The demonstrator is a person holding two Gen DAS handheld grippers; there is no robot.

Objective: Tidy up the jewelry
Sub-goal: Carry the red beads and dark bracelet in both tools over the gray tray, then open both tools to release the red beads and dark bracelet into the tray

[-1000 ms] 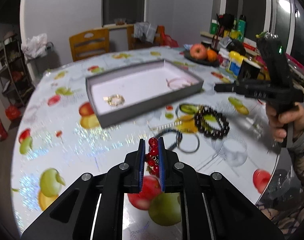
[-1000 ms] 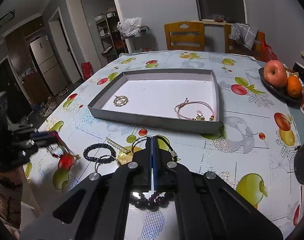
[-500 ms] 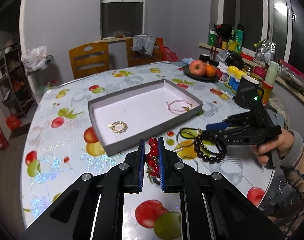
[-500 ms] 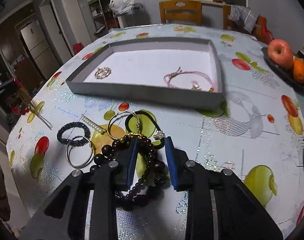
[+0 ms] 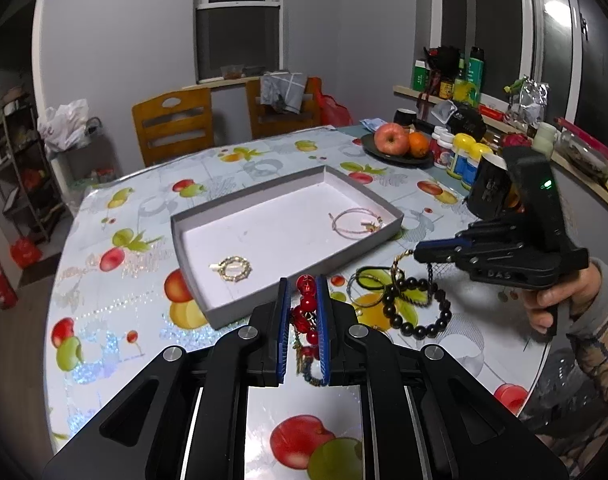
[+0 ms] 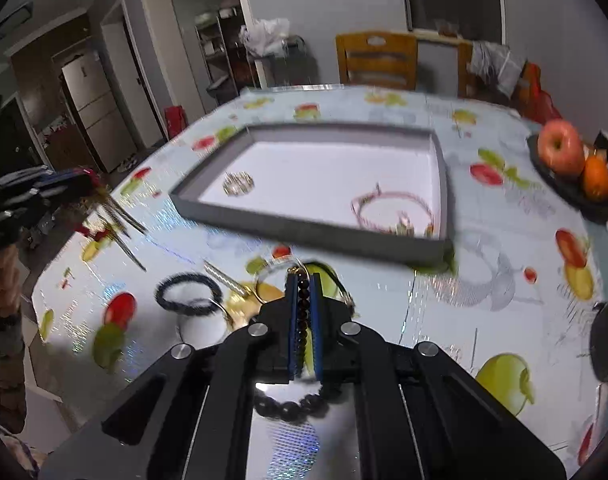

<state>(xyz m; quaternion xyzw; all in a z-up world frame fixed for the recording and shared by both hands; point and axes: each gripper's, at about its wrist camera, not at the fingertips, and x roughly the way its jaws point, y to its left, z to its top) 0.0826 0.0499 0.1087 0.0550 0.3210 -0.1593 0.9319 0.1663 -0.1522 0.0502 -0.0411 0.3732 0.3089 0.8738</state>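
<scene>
Now both claws are loaded: the left claw (image 5: 303, 320) is clamped on a red bead string (image 5: 306, 308), and the right claw (image 6: 303, 320), its jaws having just closed, pinches a dark bead bracelet (image 6: 302, 312) whose loop dangles above the table (image 5: 116, 320). Best to lift each clear of the loose rings (image 6: 272, 280), carry it over the grey tray (image 5: 240, 312) wall, and lower before letting go.

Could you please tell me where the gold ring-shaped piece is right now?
The gold ring-shaped piece lies inside the grey tray, at its left end in the left wrist view, well apart from the pink bracelet.
</scene>
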